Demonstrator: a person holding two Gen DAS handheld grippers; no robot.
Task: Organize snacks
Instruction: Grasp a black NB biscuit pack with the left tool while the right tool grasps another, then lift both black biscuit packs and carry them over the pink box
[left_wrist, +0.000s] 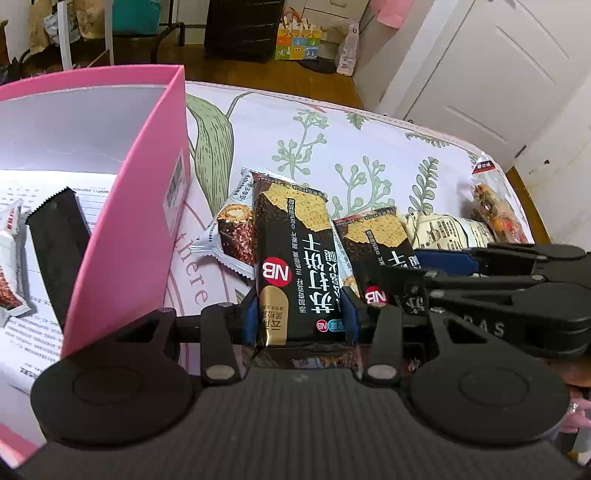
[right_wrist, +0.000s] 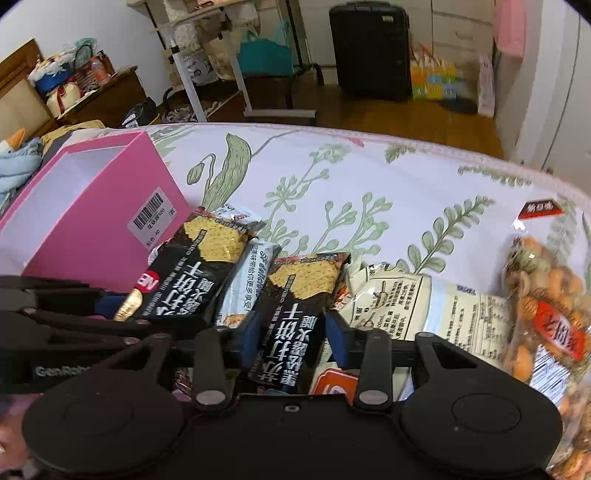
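My left gripper (left_wrist: 301, 314) is shut on a black NB cracker pack (left_wrist: 295, 254), just right of the open pink box (left_wrist: 129, 229). Inside the box lie a black packet (left_wrist: 55, 236) and a white chocolate-roll wrapper (left_wrist: 11, 266). My right gripper (right_wrist: 291, 334) is shut on a second black cracker pack (right_wrist: 295, 314); it also shows in the left wrist view (left_wrist: 380, 236), with the right gripper beside it. The left-held pack (right_wrist: 192, 269) and the pink box (right_wrist: 96, 206) show in the right wrist view, to the left.
On the floral cloth (left_wrist: 332, 125) lie a chocolate-roll snack (left_wrist: 232, 232), a cream printed pack (right_wrist: 424, 306) and a clear bag of mixed nuts (right_wrist: 550, 325). A white snack pack (right_wrist: 251, 280) lies between the cracker packs. The table's far edge borders wooden floor.
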